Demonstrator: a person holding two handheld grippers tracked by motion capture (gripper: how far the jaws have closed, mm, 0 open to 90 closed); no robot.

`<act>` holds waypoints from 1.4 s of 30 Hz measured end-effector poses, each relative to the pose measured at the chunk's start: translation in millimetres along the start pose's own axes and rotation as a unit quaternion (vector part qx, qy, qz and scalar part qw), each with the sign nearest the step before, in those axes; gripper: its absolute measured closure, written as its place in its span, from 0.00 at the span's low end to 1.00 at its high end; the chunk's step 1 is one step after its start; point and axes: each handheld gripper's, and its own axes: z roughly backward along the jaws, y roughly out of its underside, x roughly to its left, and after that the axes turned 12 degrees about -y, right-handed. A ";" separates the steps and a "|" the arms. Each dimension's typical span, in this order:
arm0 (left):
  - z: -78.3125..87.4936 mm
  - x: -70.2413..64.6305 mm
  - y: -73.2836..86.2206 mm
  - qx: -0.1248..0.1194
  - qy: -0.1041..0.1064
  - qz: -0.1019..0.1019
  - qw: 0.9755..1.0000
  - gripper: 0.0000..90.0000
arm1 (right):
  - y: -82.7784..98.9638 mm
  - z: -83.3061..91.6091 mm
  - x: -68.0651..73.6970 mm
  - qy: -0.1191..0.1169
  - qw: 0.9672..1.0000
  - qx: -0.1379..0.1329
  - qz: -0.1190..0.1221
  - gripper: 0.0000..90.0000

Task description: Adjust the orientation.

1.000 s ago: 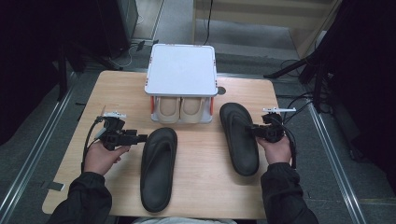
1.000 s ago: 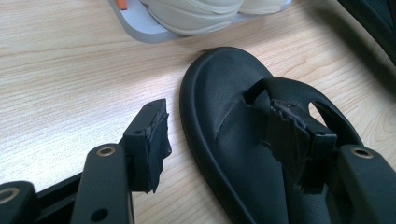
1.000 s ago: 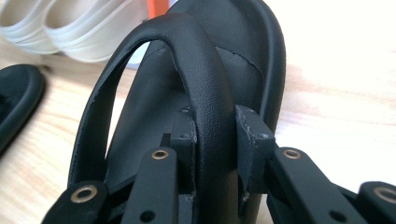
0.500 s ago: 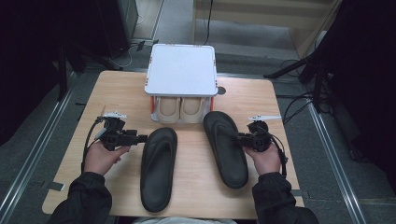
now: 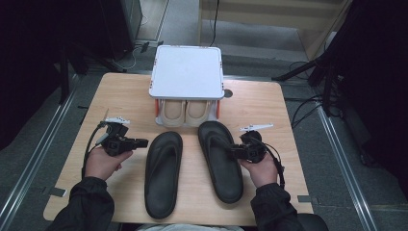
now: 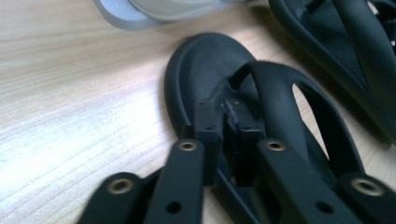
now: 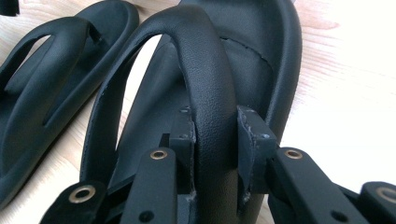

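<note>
**A:** Start from the high view. Where are the sandals?

**B:** Both lie soles down on the table (image 5: 269, 110), toes toward the rack (image 5: 187, 72), side by side and just apart. The left sandal (image 5: 162, 173) sits a little nearer the person than the right sandal (image 5: 223, 168). A beige pair of shoes (image 5: 185, 111) stands under the rack's white top.

**A:** And the tools?

**B:** The left gripper (image 5: 144, 142) points across at the left sandal's outer edge, its tip right at the rim. The right gripper (image 5: 233, 149) reaches in over the right sandal from its outer side. From up there the jaws are too small to read.

**A:** Does the left gripper view help?

**B:** Yes. There the jaws stand drawn together, almost no gap, right at the rim of the left sandal (image 6: 205, 70) beside where the strap meets the sole. Whether they pinch the rim I cannot tell. The right sandal (image 6: 341, 51) shows at the far right.

**A:** And the right gripper view?

**B:** It gives what the high view hides: the right sandal's strap (image 7: 205, 70) runs straight between the jaws, and both pads press on its sides, so the strap is clamped. The left sandal (image 7: 60, 70) lies off to the left on bare wood.
</note>
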 end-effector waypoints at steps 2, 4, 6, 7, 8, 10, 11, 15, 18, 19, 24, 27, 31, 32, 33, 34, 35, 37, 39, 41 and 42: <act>-4.7 0.4 1.4 0.012 0.001 -0.005 1.000 1.00 | 1.1 -0.8 1.4 -0.001 1.000 0.001 -0.003 0.79; -8.4 0.1 2.3 0.018 -0.006 -0.010 1.000 1.00 | 3.4 -1.3 2.0 -0.005 1.000 0.000 -0.005 0.79; -10.2 1.2 2.7 0.021 -0.011 -0.014 1.000 1.00 | 4.9 -3.1 3.6 -0.008 1.000 0.003 -0.005 0.79; -11.3 1.9 2.9 0.026 -0.010 -0.013 1.000 1.00 | 5.5 -4.6 4.9 -0.007 1.000 0.005 -0.003 0.79; -12.9 2.8 3.2 0.029 -0.012 -0.013 0.999 1.00 | 5.7 -6.3 6.3 -0.008 1.000 0.008 -0.002 0.79; -16.6 4.2 4.0 0.042 -0.012 -0.012 0.999 1.00 | 5.9 -11.9 10.0 -0.011 1.000 0.015 0.004 0.79; -18.1 4.1 4.7 0.041 -0.013 -0.010 0.999 1.00 | 5.8 -14.0 11.0 -0.013 1.000 0.016 0.006 0.79; -23.7 2.7 5.9 0.060 -0.014 -0.016 0.998 1.00 | 5.6 -23.9 15.6 -0.019 0.999 0.026 0.015 0.79; -25.2 -0.2 5.5 0.062 -0.015 -0.024 0.998 1.00 | 5.2 -30.1 18.8 -0.022 0.999 0.030 0.019 0.79; -25.1 -0.4 5.4 0.062 -0.014 -0.025 0.998 1.00 | 5.0 -31.8 19.9 -0.021 0.999 0.030 0.019 0.79; -24.7 -3.5 6.1 0.062 -0.014 -0.028 0.998 1.00 | 4.7 -35.8 20.3 -0.021 0.999 0.028 0.017 0.79; -24.8 -5.1 6.3 0.061 -0.010 -0.028 0.998 1.00 | 4.7 -35.9 19.7 -0.020 0.999 0.023 0.011 0.79; -24.4 -9.4 6.8 0.067 -0.008 -0.036 0.997 1.00 | 5.0 -37.6 19.3 -0.020 1.000 0.021 0.008 0.79; -24.4 -10.6 7.1 0.068 -0.007 -0.039 0.997 1.00 | 5.3 -38.5 19.2 -0.019 1.000 0.023 0.008 0.79; -24.4 -11.9 7.4 0.067 -0.005 -0.038 0.997 1.00 | 5.9 -39.1 18.9 -0.021 0.999 0.024 0.010 0.79; -23.8 -13.1 7.5 0.069 0.000 -0.041 0.997 1.00 | 6.3 -39.3 19.0 -0.020 0.999 0.025 0.010 0.79; -23.7 -15.1 7.9 0.065 0.009 -0.038 0.997 1.00 | 6.8 -39.5 19.0 -0.021 0.999 0.027 0.011 0.79; -25.9 -24.2 8.9 0.073 0.027 -0.050 0.996 0.98 | 7.9 -39.7 19.1 -0.022 0.999 0.028 0.009 0.79; -30.4 -34.3 10.1 0.087 0.029 -0.073 0.993 0.97 | 8.4 -40.6 18.8 -0.024 0.999 0.032 0.009 0.79; -30.4 -42.1 10.7 0.086 0.012 -0.093 0.992 0.96 | 8.8 -41.2 18.6 -0.022 0.999 0.033 0.010 0.79; -29.1 -41.7 10.6 0.082 0.014 -0.091 0.992 0.98 | 8.9 -41.3 17.8 -0.023 0.999 0.031 0.011 0.79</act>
